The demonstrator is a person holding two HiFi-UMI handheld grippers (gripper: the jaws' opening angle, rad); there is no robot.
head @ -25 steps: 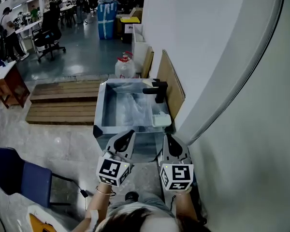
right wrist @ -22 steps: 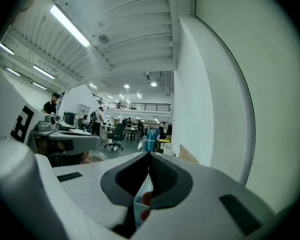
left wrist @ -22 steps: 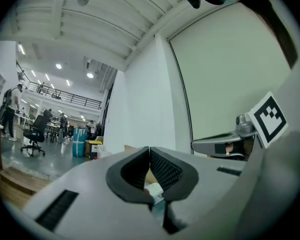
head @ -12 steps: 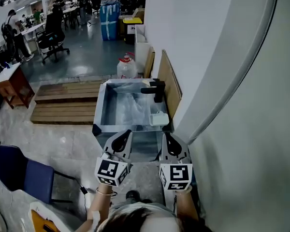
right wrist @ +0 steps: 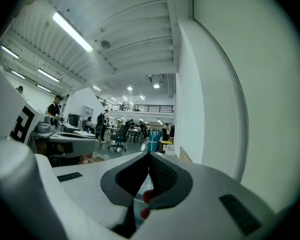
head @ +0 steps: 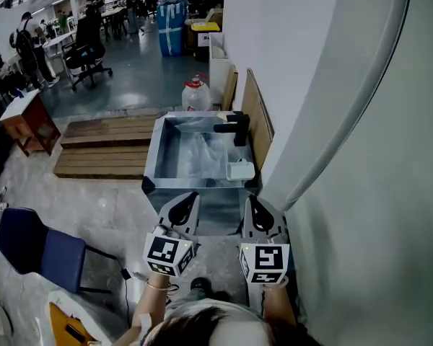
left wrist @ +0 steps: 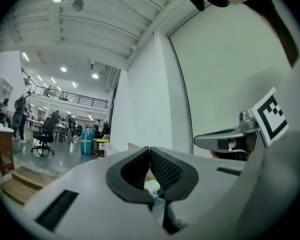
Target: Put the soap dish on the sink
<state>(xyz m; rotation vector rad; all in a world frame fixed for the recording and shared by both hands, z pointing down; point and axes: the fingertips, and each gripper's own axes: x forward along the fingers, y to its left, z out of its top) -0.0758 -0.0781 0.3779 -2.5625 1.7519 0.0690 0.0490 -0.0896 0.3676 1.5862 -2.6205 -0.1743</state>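
The white soap dish is seen on the sink's right rim, by its near right corner, in front of the black faucet. The placing is judged complete, so only withdrawal is called for. The left gripper and right gripper are held short of the sink, jaws pressed together on nothing. What the dish holds cannot be made out.
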